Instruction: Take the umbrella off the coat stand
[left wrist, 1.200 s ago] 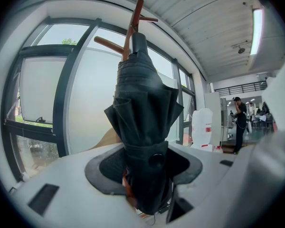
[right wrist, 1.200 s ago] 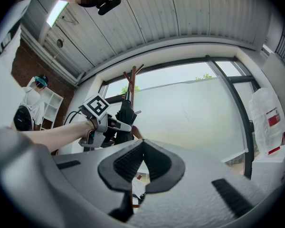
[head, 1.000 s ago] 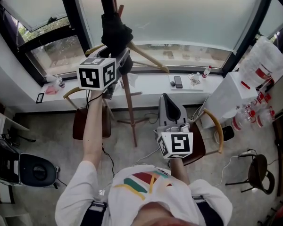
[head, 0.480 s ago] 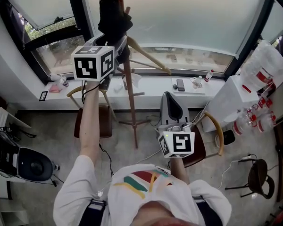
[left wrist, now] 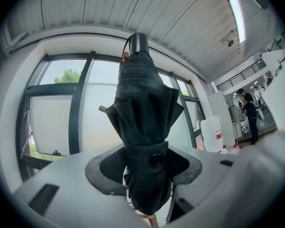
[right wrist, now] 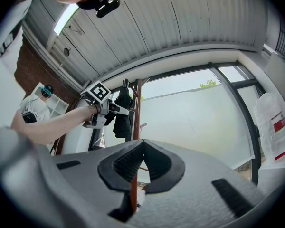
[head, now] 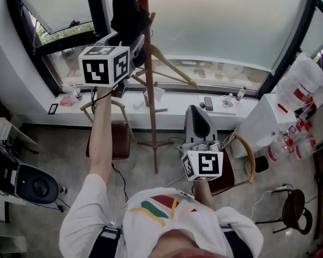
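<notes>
Folded black umbrella upright beside coat stand

In the head view the coat stand is standing at centre frame in front of the window sill. The umbrella is hanging against the left side of its pole at the top edge, and the left hand-held gripper is clamping the umbrella's lower part just below. A chair is sitting left of the stand's base, the right hand-held gripper is hovering right of the pole at lower centre with its jaws together, and a phone is lying on the sill further right.
</notes>
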### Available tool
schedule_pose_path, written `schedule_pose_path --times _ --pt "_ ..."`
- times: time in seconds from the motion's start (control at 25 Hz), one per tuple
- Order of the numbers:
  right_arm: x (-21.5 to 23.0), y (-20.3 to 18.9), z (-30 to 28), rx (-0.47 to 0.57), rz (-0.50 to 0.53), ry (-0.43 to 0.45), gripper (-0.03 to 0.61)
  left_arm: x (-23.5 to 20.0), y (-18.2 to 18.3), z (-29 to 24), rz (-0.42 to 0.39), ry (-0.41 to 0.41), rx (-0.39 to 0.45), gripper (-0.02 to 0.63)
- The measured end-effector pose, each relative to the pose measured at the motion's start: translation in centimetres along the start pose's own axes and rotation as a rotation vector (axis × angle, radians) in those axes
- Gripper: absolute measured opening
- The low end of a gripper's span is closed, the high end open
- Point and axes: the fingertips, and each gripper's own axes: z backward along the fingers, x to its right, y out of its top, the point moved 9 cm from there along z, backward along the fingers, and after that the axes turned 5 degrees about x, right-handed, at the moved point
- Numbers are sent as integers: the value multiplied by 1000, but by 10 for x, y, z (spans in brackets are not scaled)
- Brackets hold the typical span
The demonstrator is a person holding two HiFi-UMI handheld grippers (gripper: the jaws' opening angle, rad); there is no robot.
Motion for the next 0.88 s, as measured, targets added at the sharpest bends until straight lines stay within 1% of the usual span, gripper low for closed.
schedule_pose_path --times 0.4,0.72,0.88 --pt "1 4 2 23 -12 2 0 -5 24 9 -26 34 49 218" --pt "-5 4 -1 17 -6 28 0 -3 22 29 -36 57 109 219" --pt "-10 2 -6 7 -5 49 0 0 12 36 -54 77 114 219"
